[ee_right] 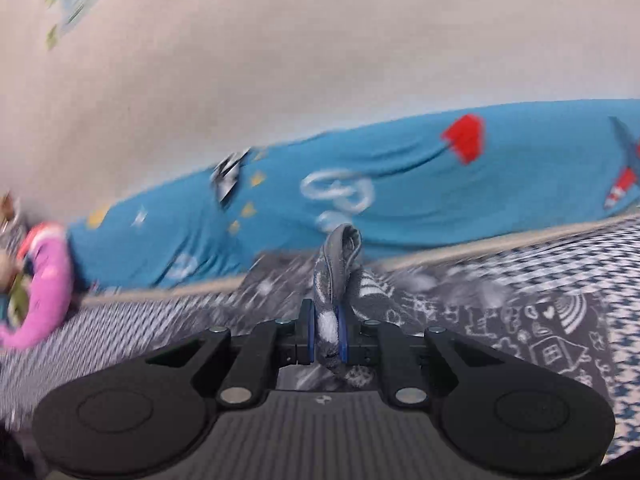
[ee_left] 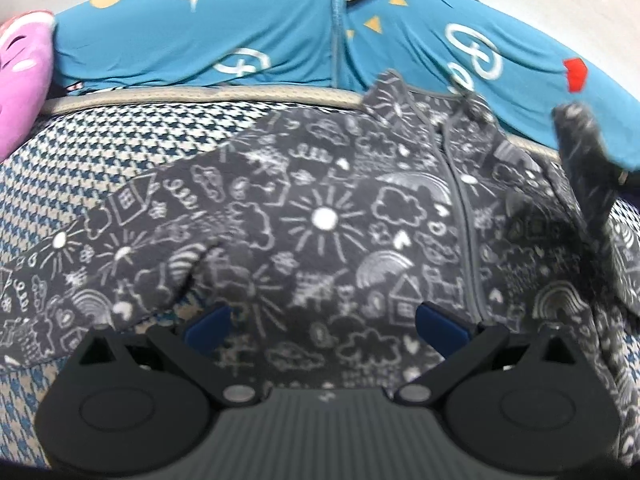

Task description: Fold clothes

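1. The left gripper sits nearest the lens, low over the garment, its blue pads spread wide and holding nothing.
2. The right gripper has its fingers clamped on a bunched grey sleeve, lifted off the cushion.
3. The garment lies spread on the cushion's middle, collar at the back edge beside the blue cover; its zip runs back to front, which is the long axis, the other sleeve reaching toward the left edge.
4. Risk: with only one pinch point, pulling the sleeve across could drag the whole body askew, since nothing pins it.
5. The right view is blurred, so the grip's depth is probably shallow; the sleeve might slip out.
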Demonstrator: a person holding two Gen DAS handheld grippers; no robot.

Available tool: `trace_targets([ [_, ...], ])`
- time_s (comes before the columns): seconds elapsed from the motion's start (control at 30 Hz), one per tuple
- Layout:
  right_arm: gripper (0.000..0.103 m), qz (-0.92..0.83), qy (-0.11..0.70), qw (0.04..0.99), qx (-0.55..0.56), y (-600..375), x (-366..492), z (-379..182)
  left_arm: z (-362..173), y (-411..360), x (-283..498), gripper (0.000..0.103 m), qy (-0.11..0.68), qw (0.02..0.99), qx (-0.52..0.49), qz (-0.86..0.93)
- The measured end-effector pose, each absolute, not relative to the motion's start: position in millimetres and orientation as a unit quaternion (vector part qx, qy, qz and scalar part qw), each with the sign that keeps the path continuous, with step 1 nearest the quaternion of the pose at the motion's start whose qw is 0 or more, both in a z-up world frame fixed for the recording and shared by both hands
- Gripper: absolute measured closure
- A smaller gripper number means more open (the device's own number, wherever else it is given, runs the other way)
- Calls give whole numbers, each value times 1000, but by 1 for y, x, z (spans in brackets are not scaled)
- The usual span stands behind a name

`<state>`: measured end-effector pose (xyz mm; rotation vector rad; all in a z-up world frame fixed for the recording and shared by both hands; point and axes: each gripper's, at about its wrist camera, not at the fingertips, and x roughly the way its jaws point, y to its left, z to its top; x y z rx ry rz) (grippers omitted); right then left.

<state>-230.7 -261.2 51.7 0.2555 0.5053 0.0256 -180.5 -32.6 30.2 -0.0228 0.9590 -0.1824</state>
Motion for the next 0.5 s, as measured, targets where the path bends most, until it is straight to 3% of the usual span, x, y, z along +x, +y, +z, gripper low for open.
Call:
trace_targets([
  [0.17,81,68,311,942,103,-243,-223,39,33,-20,-176,0,452,889,-23,-62],
  [0.27,75,86,303,945,91,-241,-235,47,34,-16,-174,0,451,890,-30,-61],
  [0.5,75,-1,280,957,76,-282,-255,67,32,-23,-177,0,453,888,-20,-75],
])
